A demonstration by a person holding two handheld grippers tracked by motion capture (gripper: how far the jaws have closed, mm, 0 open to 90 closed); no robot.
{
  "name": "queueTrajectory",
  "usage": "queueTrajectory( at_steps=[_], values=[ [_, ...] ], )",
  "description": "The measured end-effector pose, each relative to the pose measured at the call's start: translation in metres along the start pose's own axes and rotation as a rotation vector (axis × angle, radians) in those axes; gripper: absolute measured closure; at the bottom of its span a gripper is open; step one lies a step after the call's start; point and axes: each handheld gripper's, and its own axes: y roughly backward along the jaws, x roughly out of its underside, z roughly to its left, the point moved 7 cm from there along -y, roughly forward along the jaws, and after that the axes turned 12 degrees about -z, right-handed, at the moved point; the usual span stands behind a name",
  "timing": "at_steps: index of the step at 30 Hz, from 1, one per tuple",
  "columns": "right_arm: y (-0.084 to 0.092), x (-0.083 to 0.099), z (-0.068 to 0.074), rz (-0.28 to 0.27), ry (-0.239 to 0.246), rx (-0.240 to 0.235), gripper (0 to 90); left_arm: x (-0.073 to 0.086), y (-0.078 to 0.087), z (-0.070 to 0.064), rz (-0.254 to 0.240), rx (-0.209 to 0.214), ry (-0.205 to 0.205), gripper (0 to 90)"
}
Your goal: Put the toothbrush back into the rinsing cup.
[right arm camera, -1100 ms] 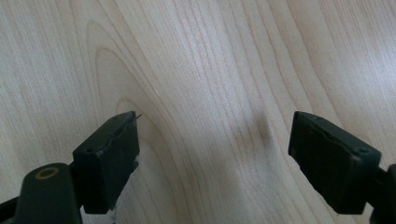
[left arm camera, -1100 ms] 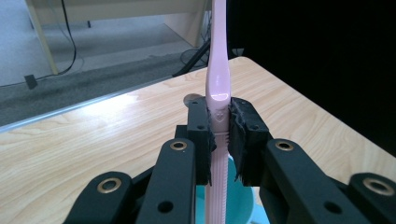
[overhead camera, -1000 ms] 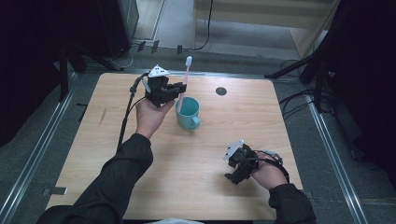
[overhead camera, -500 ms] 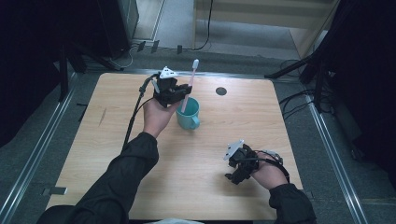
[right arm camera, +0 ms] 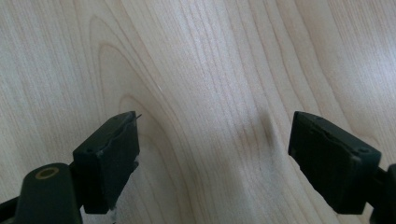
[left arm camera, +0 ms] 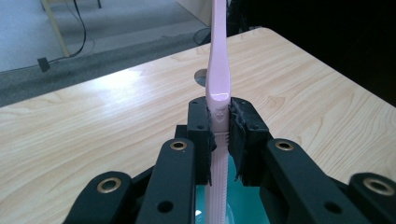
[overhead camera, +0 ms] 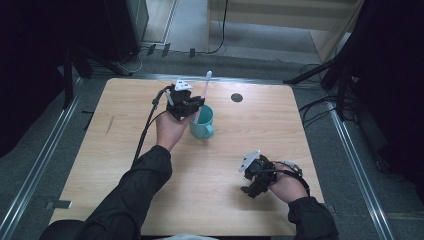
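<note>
The left gripper (overhead camera: pixel 192 105), jaws clamped on the toothbrush (overhead camera: pixel 204 96), has sunk it into the cup (overhead camera: pixel 202 125); release comes next. The right gripper (overhead camera: pixel 250 187) rests wide open and empty.

A pale pink toothbrush (left arm camera: pixel 218 79) is showing a ribbed grip, standing in a teal cup (overhead camera: pixel 202 122). The table (overhead camera: pixel 125 150) is showing light wood grain with a small dark round spot (overhead camera: pixel 237 97). Both grippers (overhead camera: pixel 186 102) (overhead camera: pixel 255 177) are black, with grey plates on top.

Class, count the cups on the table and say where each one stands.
1: a teal cup on the table's far half, beside the left gripper.
</note>
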Motion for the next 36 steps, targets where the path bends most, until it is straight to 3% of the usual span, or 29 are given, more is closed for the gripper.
queueTrajectory(
  at_steps=[16,36],
  values=[
    [-0.001,0.0,0.001,0.004,-0.004,-0.003,16.5,0.023,-0.004,0.001,0.056,-0.002,0.012,79.1],
    [-0.001,0.001,0.001,0.008,0.001,-0.007,16.5,0.037,-0.009,0.002,0.095,-0.01,0.024,78.9]
  ],
)
